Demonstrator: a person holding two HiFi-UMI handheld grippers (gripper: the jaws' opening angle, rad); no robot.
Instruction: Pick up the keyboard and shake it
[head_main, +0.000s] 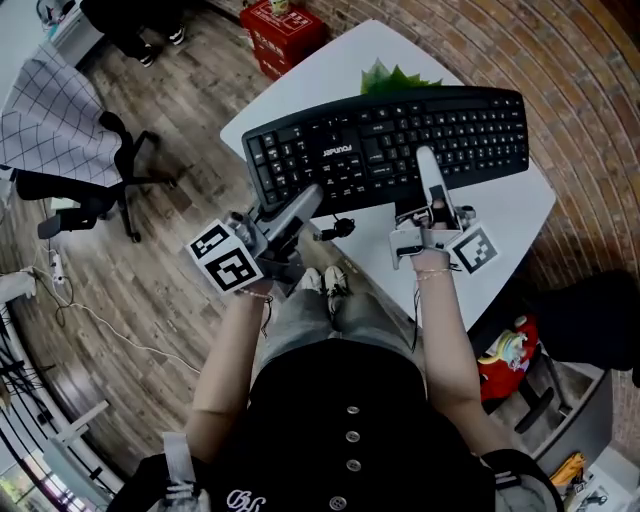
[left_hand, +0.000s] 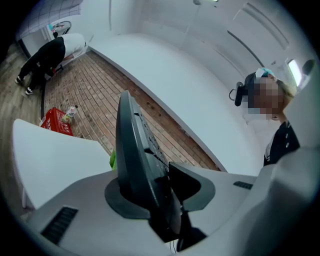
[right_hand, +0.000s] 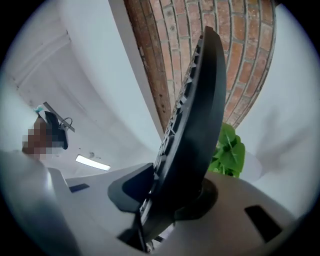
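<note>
Two grips, one keyboard (head_main: 470, 130).
Left gripper (head_main: 312, 197) and right gripper (head_main: 426, 165) each clamp its edge between their jaws.

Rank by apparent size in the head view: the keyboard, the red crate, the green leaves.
1. keyboard, largest, though held nearer the camera.
2. red crate, cut by the frame.
3. green leaves, partly hidden behind the keyboard.
</note>
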